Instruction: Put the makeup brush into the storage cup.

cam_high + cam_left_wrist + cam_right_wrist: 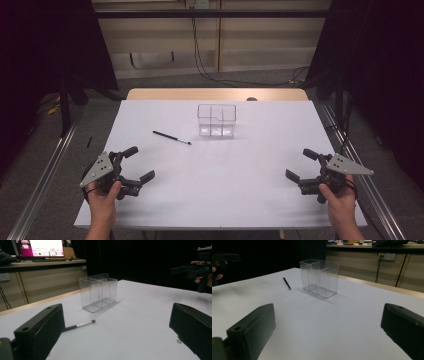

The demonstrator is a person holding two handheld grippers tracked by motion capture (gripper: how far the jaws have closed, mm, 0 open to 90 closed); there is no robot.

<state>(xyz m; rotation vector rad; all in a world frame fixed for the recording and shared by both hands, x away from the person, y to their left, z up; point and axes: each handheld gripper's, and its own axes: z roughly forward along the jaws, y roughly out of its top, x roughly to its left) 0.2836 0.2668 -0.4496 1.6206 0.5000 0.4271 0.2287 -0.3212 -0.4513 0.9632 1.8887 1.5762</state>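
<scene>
On white table (pixel 215 190), near far edge: clear divided organizer (pixel 216 120), upright. Thin black brush (pixel 171 137) lies flat just left of it, apart. Left gripper (pixel 140 164) at near-left corner, jaws wide apart, holding nothing; brush well ahead of them. Right gripper (pixel 301 164) at near-right, jaws likewise spread, nothing between.

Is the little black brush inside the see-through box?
No, the brush lies flat on the white table, to the left of the empty clear box.

White table (pixel 215 190); clear organiser (pixel 216 120); black brush (pixel 171 137), silver ferrule; black hand-held grippers, grey plates.
</scene>
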